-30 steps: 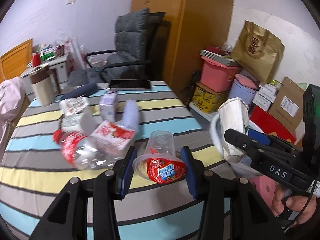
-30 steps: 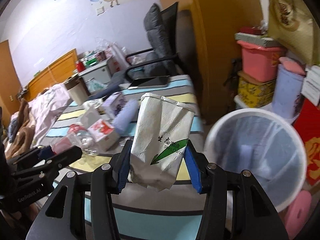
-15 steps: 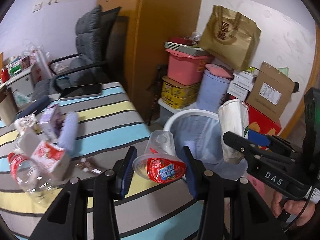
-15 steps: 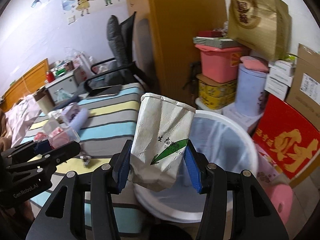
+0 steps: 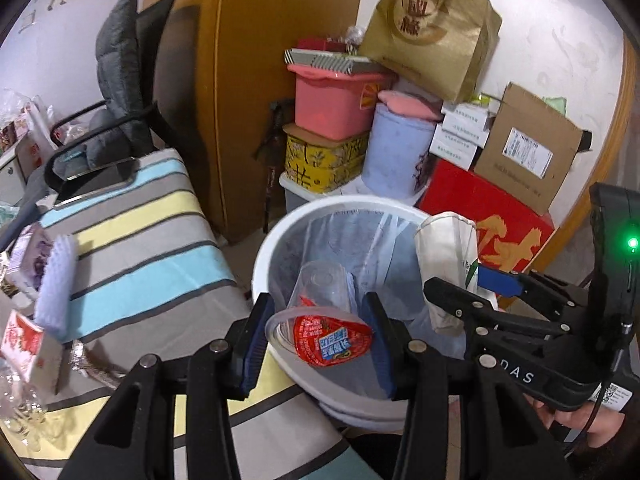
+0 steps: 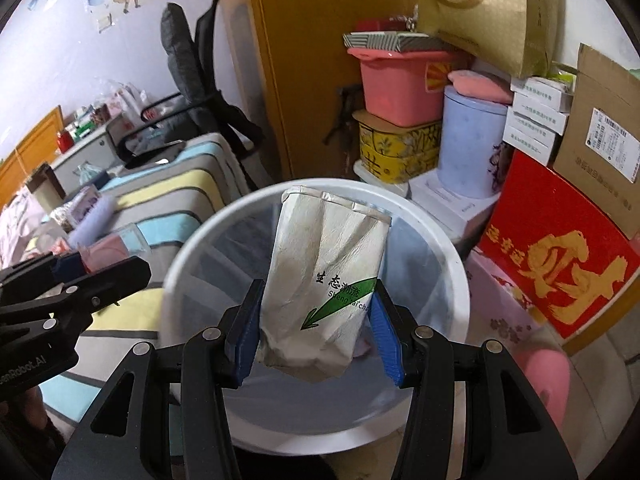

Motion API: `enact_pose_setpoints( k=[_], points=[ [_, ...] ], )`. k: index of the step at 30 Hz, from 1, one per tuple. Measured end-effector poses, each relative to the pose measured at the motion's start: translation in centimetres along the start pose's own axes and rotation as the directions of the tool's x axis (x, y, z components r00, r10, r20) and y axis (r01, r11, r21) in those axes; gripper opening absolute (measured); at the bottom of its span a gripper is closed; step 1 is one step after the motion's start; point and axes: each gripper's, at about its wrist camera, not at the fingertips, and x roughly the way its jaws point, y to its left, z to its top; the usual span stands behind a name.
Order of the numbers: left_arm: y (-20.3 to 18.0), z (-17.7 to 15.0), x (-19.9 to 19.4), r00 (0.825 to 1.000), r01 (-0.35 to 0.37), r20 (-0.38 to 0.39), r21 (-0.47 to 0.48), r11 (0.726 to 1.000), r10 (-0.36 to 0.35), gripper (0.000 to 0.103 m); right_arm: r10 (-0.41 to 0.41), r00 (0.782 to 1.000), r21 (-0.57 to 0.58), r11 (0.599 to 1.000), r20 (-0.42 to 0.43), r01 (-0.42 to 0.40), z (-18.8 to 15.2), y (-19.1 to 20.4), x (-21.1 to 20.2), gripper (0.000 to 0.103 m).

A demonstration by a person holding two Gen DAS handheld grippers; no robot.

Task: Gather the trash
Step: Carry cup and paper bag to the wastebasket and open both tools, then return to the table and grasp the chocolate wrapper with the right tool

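Both loads sit over the white bin (image 6: pixel 456 264): right gripper (image 6: pixel 316 332) pinching upright paper pouch (image 6: pixel 328 280), left gripper (image 5: pixel 316 340) clamping the clear cup (image 5: pixel 320 320); bin mouth directly below both.

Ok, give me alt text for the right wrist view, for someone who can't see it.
The right gripper holds a crumpled white paper bag with a green arrow over a white lined trash bin. The left gripper shows at left with a clear plastic cup, before a striped bedspread.
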Motion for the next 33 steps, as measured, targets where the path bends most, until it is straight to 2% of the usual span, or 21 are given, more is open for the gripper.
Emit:
enact_pose_setpoints(
  k=[5, 6, 7, 11, 13, 20, 33],
  points=[
    [-0.2, -0.1, 1.2, 0.999, 0.008, -0.035, 0.005, 1.000, -0.008, 0.048, -0.037, 0.999, -0.019, 0.999, -0.026, 0.036, -0.2, -0.6, 0.8, 0.055],
    [-0.1, -0.1, 1.3, 0.999, 0.003, -0.038, 0.001, 1.000, -0.002, 0.051, -0.046, 0.999, -0.022, 0.999, -0.029, 0.045, -0.2, -0.6, 0.9, 0.055],
    [0.0, -0.1, 1.3, 0.999, -0.004, -0.039, -0.004, 1.000, 0.004, 0.058, -0.045, 0.998, -0.022, 0.999, -0.036, 0.044, -0.2, -0.6, 1.0, 0.056],
    [0.2, -0.1, 0.9, 1.000, -0.018, -0.025, -0.001, 1.000, 0.018, 0.065, -0.046, 0.998, -0.031, 0.998, -0.039, 0.045, -0.1, -0.5, 1.1, 0.060],
    [0.2, 0.0, 0.7, 1.000, -0.023, -0.021, -0.001, 1.000, 0.023, 0.065, -0.058, 0.998, -0.035, 0.998, -0.033, 0.057, 0.0, -0.5, 1.1, 0.064],
    [0.8, -0.1, -0.5, 0.999, -0.035, 0.005, -0.010, 0.999, 0.035, 0.065, -0.057, 0.998, -0.026, 0.998, -0.012, 0.057, 0.1, -0.4, 0.6, 0.065],
    [3.4, -1.5, -4.5, 0.990, -0.126, 0.062, -0.042, 0.991, 0.129, 0.067, -0.015, 0.998, -0.029, 0.999, 0.054, 0.017, 0.1, 1.8, -1.2, 0.066]
  ],
)
